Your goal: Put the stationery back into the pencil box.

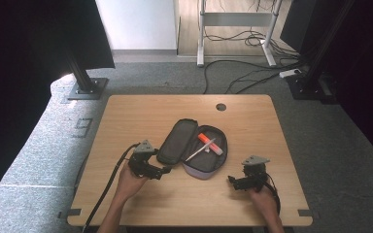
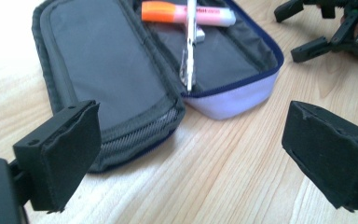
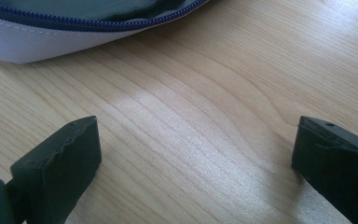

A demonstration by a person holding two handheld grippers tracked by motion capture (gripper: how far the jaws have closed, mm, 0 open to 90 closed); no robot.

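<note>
Your right gripper view cuts pencil case (image 3: 51,42) at top edge, contents out of frame. Marker (image 2: 186,13) label too blurred to read. Pen (image 2: 189,46) tip cropped by top edge in left gripper view.

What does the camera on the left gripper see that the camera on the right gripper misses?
The left gripper view takes in the open grey fabric pencil case with its flap laid flat, an orange-capped pink highlighter and a slim silver pen lying inside, and the right gripper farther off. The right gripper view adds nothing of its own beyond a wider stretch of bare tabletop. Both share the case's pale lilac wall with blue zip, the light wooden table, and a pair of black jaws standing wide apart with nothing between them.
</note>
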